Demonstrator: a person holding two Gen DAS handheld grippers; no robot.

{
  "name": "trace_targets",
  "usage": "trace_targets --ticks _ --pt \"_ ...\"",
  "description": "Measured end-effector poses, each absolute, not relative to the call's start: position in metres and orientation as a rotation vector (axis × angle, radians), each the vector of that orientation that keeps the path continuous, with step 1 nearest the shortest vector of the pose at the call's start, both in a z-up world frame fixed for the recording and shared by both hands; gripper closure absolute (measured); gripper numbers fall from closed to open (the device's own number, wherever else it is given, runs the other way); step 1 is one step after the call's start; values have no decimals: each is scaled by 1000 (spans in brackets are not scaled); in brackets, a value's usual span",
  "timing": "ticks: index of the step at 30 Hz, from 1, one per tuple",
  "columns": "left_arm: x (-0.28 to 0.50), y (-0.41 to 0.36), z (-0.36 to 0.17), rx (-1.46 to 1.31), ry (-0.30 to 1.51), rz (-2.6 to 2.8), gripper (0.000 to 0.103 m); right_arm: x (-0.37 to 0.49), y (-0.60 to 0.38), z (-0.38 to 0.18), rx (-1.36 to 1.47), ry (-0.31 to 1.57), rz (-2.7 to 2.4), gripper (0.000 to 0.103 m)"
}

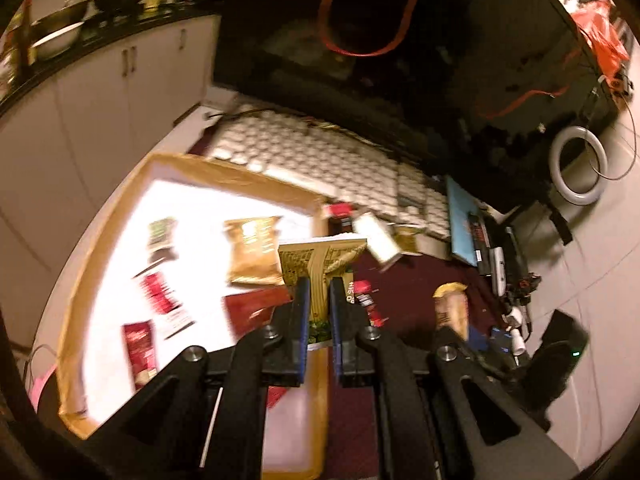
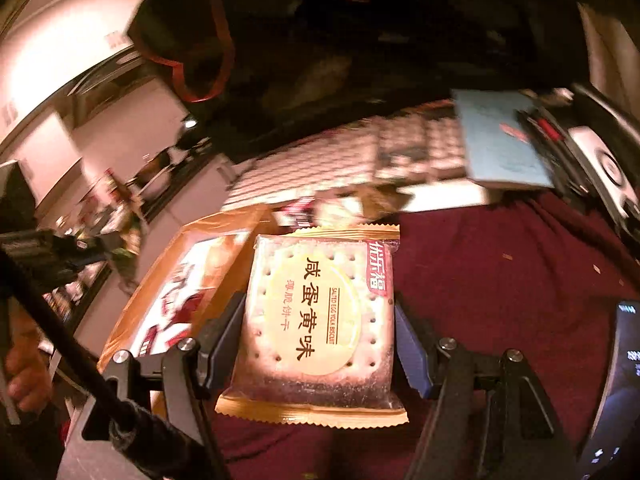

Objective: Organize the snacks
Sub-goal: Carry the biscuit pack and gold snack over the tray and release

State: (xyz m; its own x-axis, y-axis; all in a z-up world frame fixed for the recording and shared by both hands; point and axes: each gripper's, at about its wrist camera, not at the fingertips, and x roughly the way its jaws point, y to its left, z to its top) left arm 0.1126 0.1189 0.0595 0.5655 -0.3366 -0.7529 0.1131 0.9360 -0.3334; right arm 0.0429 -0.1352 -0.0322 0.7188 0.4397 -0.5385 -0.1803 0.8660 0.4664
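Note:
In the left wrist view my left gripper [image 1: 319, 285] is shut on a gold-and-green snack packet [image 1: 320, 258], held up over the right rim of a gold-edged white tray [image 1: 120, 216]. Several packets lie in the tray, among them a gold one [image 1: 252, 252] and red ones [image 1: 164, 304]. In the right wrist view my right gripper [image 2: 318, 304] grips a salted egg yolk biscuit packet [image 2: 320, 320] across its width, the fingers [image 2: 224, 332] pressing its sides, above the dark red cloth [image 2: 500, 280]. The tray [image 2: 192, 248] lies to its left.
A white keyboard [image 1: 320, 160] lies beyond the tray, with loose packets [image 1: 376, 236] in front of it. A blue book [image 1: 464, 220], a white ring light [image 1: 576, 168] and cables crowd the right. A phone [image 2: 624, 380] stands at the right edge. A hand [image 2: 24, 368] shows at the left.

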Motion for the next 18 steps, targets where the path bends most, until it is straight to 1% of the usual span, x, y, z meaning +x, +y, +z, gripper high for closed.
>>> trace_targets --ticks 9,18 --pt "94 175 32 -281 967 -144 92 49 -56 -13 322 732 574 34" --pt "90 211 14 -283 990 -48 92 62 35 -13 103 807 713 34"
